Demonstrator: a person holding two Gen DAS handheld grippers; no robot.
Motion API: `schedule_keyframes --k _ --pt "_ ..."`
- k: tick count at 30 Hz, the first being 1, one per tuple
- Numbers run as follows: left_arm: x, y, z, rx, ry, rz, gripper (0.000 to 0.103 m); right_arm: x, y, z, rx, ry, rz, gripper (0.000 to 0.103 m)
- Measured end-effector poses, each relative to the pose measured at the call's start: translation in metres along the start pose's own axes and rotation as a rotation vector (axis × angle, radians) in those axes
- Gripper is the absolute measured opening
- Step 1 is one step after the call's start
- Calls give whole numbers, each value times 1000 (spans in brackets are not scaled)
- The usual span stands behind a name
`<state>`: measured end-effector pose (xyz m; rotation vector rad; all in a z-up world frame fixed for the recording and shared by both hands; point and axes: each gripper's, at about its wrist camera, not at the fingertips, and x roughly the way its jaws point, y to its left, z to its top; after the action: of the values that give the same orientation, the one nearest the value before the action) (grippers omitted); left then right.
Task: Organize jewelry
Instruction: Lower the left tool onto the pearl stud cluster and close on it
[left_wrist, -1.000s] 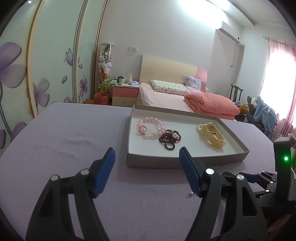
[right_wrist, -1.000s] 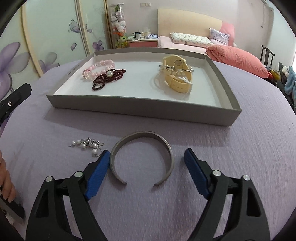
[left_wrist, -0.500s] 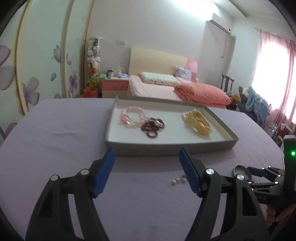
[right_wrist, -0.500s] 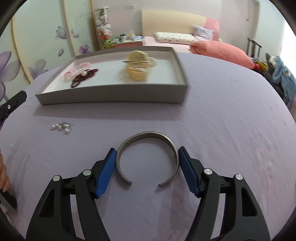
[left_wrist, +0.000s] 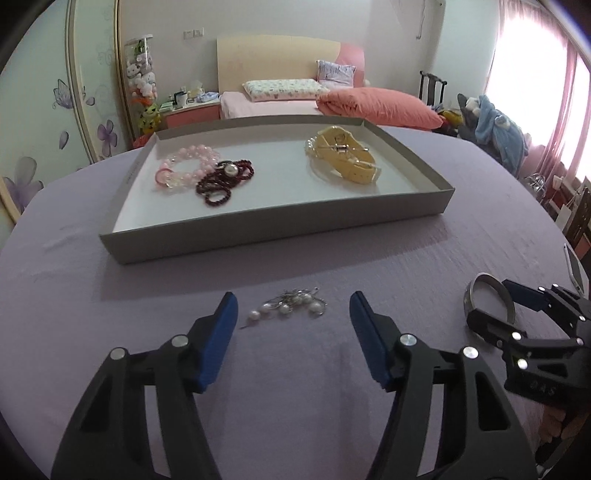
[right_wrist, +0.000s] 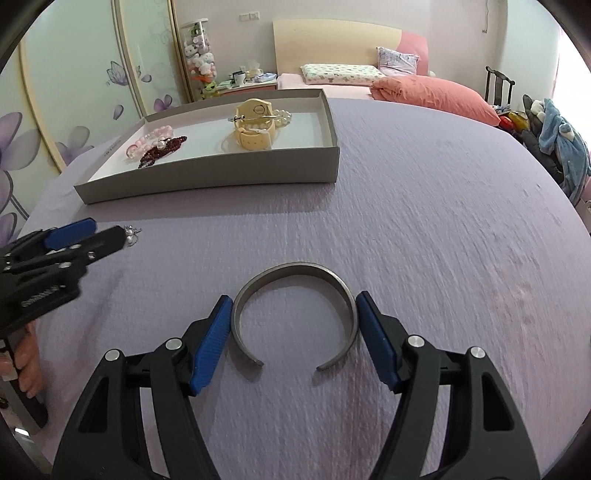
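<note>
My left tool (left_wrist: 291, 314) points down at the purple-covered surface (left_wrist: 461, 236) with its blue pads apart; its jaws have just been closing, and a small tangle of pearl and silver-wire jewelry (left_wrist: 291, 304) lies between the tips, touched by neither pad. My right tool (right_wrist: 293, 314) is also apart, straddling a grey metal cuff bangle (right_wrist: 295, 306) that lies flat on the cloth with its gap turned toward me. The left pad (right_wrist: 210, 343) sits just beside one side of the bangle and the right pad just beside the other; I cannot tell whether either actually touches the metal, and it does not look clamped.

From the left wrist view, the right tool and the bangle show at the right edge, well apart from the pearl piece. From the right wrist view, the left tool comes in from the left edge, its tips over the pearls.

Farther out on the surface sits a shallow grey cardboard tray (left_wrist: 280, 230) with a white floor. In its left part lie a pink bead bracelet (left_wrist: 184, 166) and a dark red bead strand (left_wrist: 221, 181) carrying one large pearl, the two touching. In its right part lies a cream-yellow watch (left_wrist: 347, 162) with a strand of white pearls against it.

Beyond the surface stands a bed (left_wrist: 295, 99) with a coral duvet.
</note>
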<state>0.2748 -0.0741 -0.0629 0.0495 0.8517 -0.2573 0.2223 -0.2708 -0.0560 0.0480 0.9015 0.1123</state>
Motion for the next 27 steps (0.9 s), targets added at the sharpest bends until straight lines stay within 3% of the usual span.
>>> schedule_keyframes --k 5,11,22,25,27 --pt "15 -6 4 -16 50 30 54 0 -1 0 5 -2 11 68" --pt "18 -10 8 -8 53 86 45 0 -1 0 7 -3 17 68" --pt "19 -16 8 -8 52 112 37 3 5 0 -29 7 -30 68" --pt "19 -18 9 -4 50 109 30 3 6 0 -29 7 -30 68" --pt "19 -20 9 -1 48 107 18 3 5 0 -28 7 -29 68"
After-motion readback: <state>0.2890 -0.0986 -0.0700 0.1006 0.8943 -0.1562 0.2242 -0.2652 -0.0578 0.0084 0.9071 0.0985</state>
